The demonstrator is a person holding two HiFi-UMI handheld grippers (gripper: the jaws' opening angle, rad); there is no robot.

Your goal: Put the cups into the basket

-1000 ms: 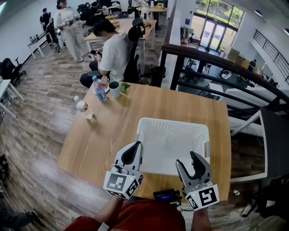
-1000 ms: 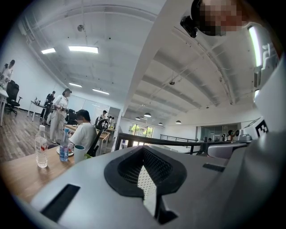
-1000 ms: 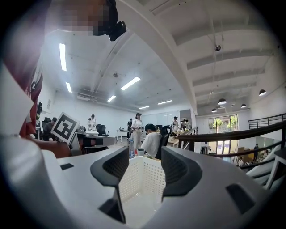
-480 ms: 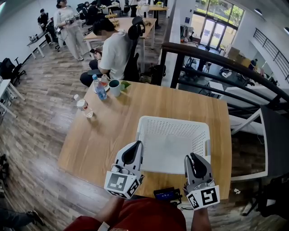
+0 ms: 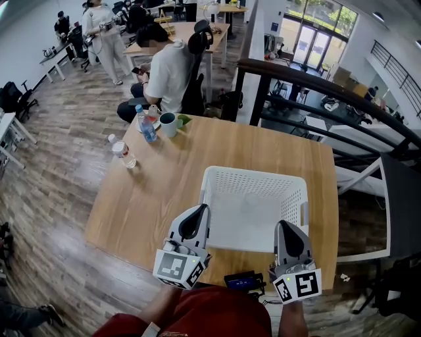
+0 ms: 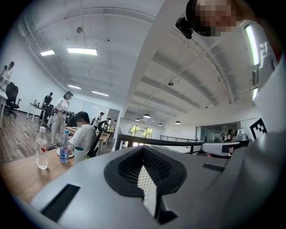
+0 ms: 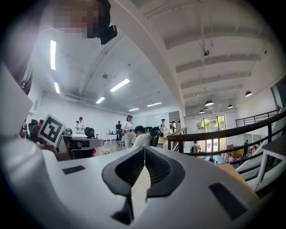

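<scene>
White perforated plastic basket (image 5: 255, 173) sits on wooden table (image 5: 151, 197); left claw (image 5: 197, 210) and right claw (image 5: 285, 225) both closed, empty.

- Desk (image 5: 164, 191): light wood grain, smooth and matt, is shown.
- Basket (image 5: 256, 183): white perforated plastic, matt.
- Floor (image 5: 59, 171): grey-brown wood planks, faintly glossy.

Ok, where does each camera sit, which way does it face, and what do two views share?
Head view: on the person's head, facing steeply down at table and basket; left gripper, right gripper and lap show.
Left gripper view: on the left gripper, along its shut jaws, tilted up; person's head above.
Right gripper view: on the right gripper, along shut jaws, tilted up; person's head above.
Shared: head and left gripper views both show the green cup.
</scene>
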